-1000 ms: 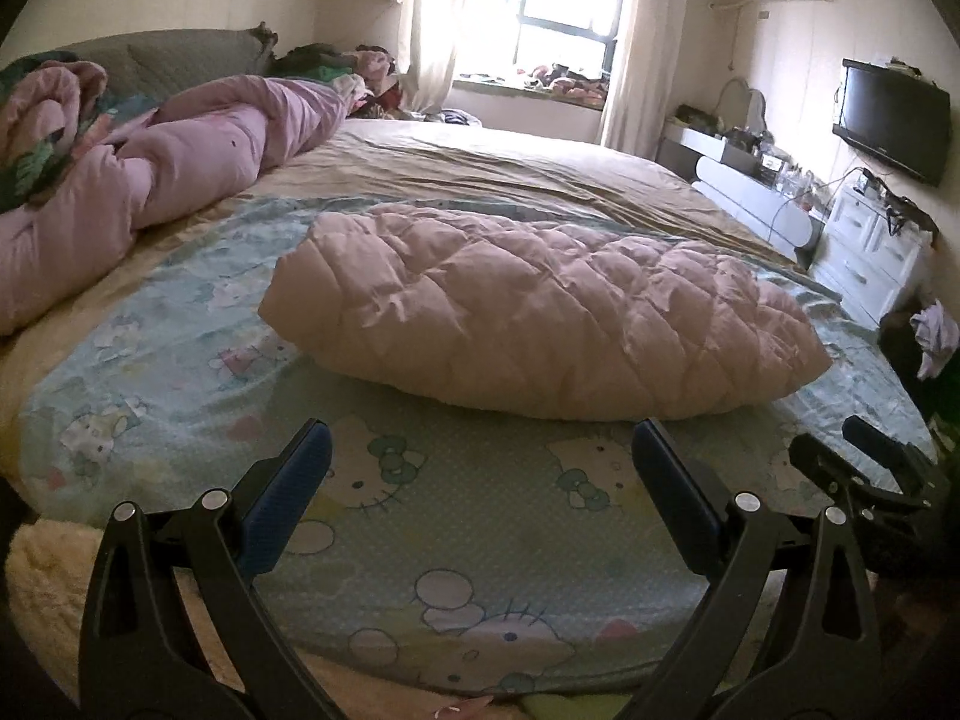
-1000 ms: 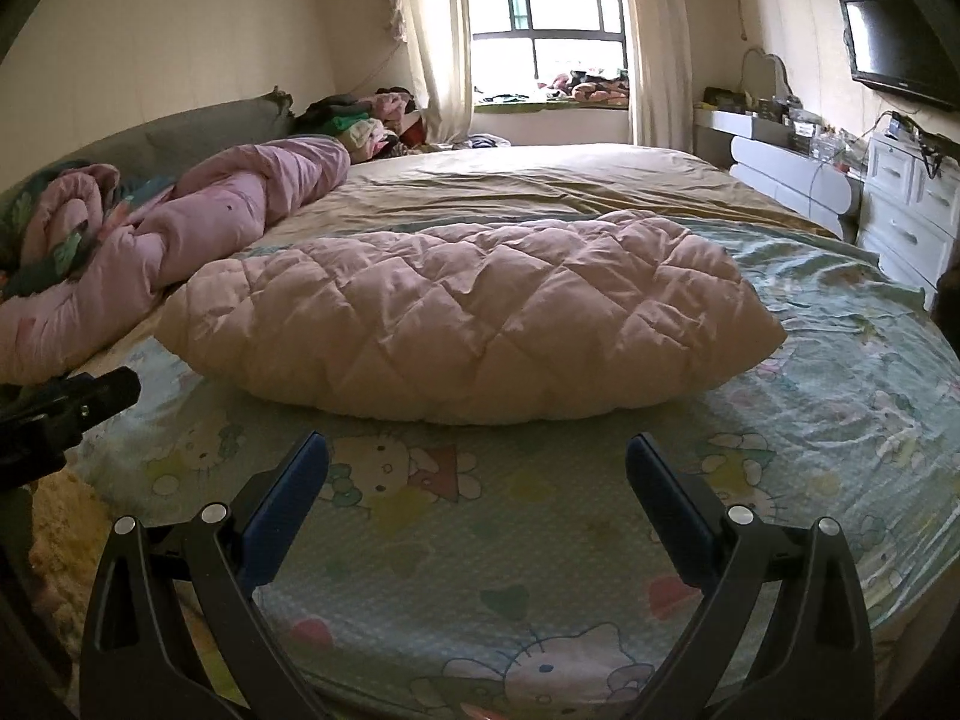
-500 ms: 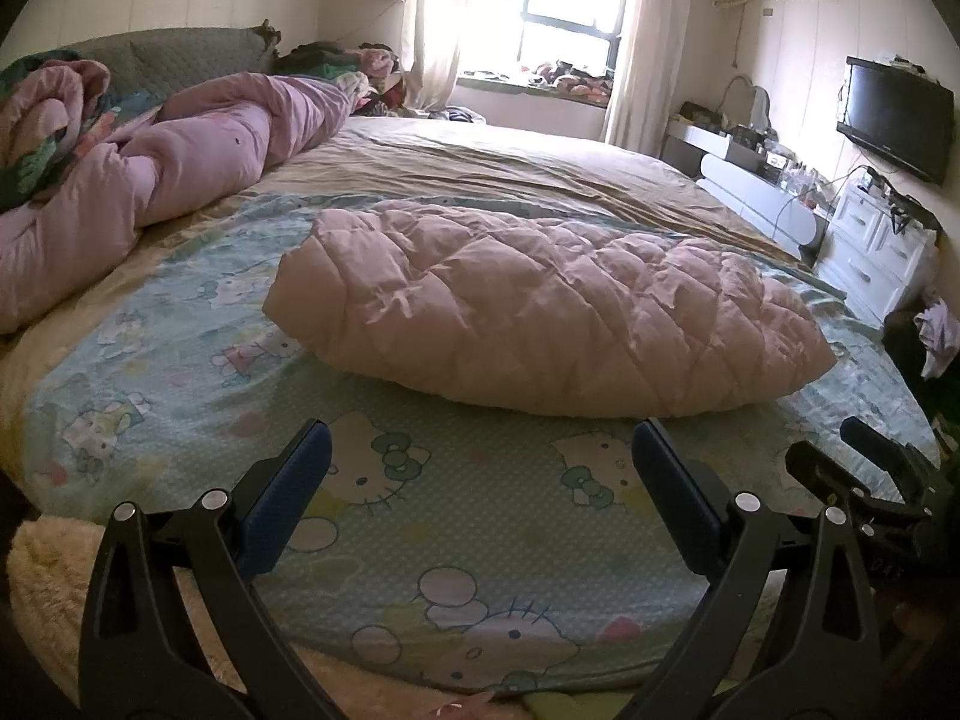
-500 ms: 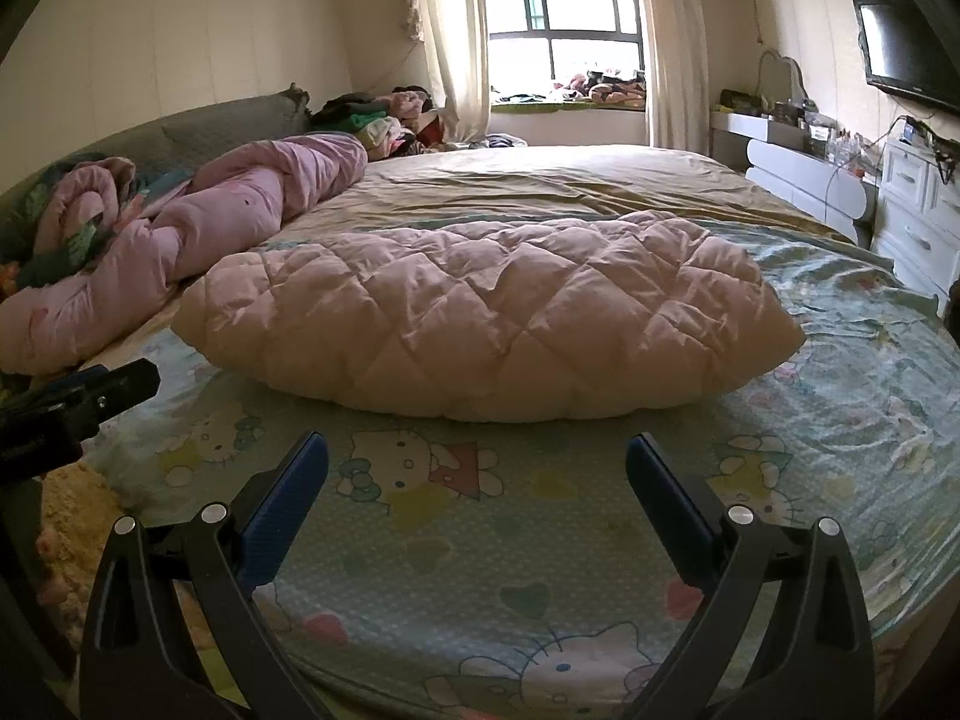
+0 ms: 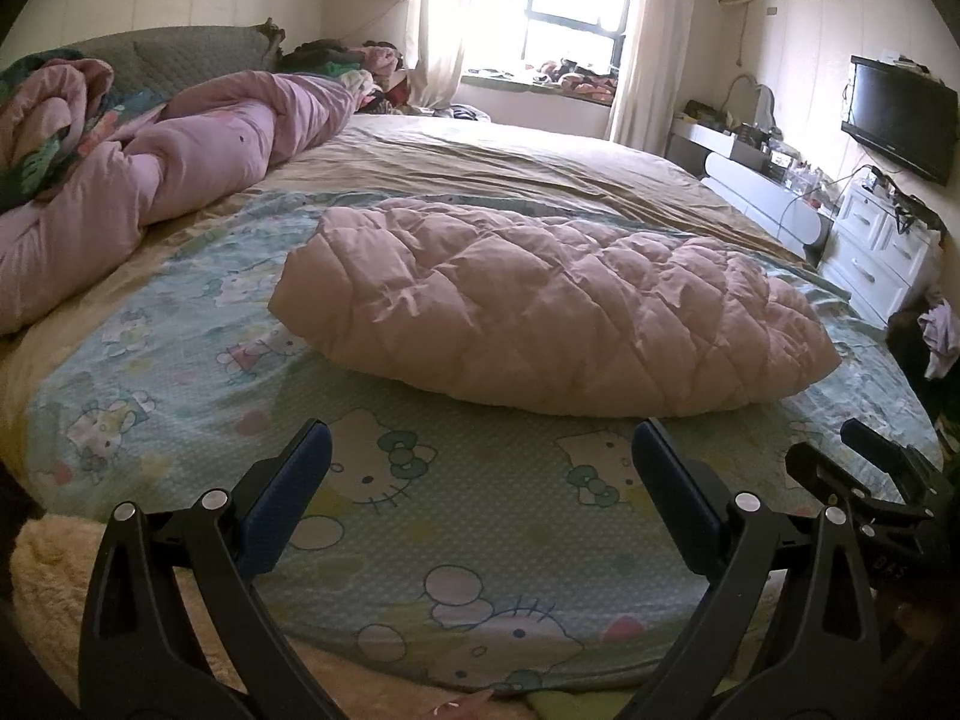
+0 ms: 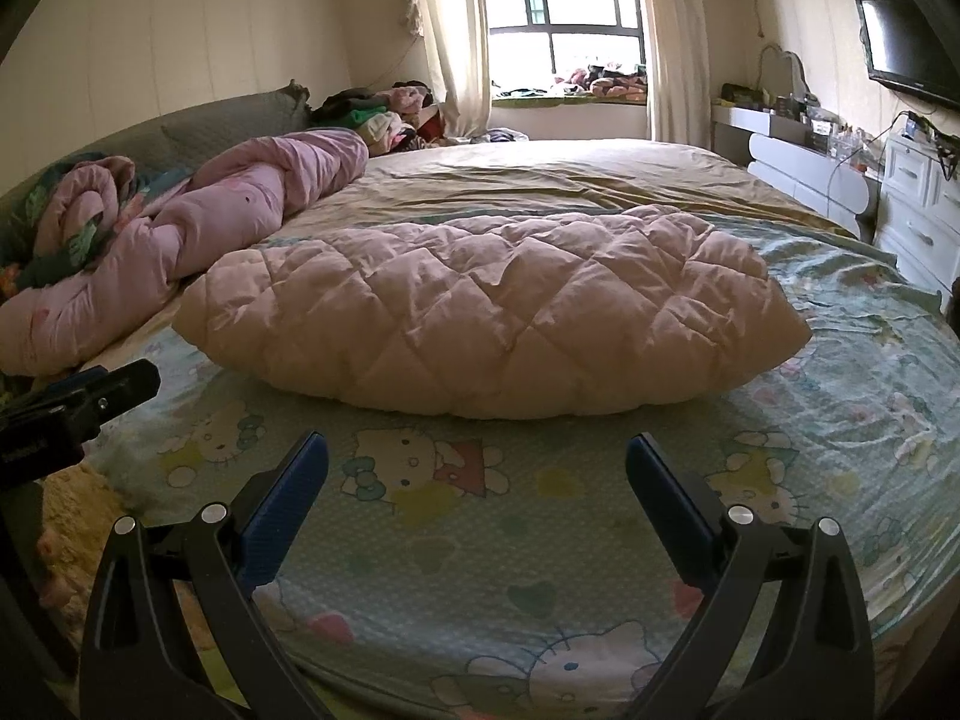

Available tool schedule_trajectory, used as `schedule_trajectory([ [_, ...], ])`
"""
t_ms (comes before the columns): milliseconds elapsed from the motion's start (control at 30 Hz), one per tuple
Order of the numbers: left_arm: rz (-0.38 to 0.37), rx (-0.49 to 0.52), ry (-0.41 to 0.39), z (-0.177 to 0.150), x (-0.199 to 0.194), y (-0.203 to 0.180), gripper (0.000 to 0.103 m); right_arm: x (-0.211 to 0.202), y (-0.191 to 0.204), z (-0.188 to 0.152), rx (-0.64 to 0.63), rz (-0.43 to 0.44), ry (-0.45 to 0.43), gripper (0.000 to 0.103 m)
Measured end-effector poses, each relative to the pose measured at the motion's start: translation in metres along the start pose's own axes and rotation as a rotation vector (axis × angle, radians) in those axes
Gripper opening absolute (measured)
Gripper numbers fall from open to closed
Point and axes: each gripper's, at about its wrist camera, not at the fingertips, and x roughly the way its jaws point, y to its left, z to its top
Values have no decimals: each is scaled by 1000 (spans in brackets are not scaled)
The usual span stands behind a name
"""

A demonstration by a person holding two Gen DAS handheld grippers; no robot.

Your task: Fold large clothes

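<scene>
The pink quilted coat lies as one puffy bundle on the cartoon-print sheet, well clear of the rolled pink blanket to its left, presumably so nothing tangles with it. The left gripper and right gripper both hang short of the coat's near edge, fingers spread wide and holding nothing (neither touches the fabric). Judging by its compact shape, folding is probably finished or nearly so.
</scene>
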Motion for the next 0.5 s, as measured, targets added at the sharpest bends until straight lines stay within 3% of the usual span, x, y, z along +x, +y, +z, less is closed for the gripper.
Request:
schedule_trajectory([
  [500,5,-7,4,-1,-1,4,94,1,0,-1,12,10,9,99],
])
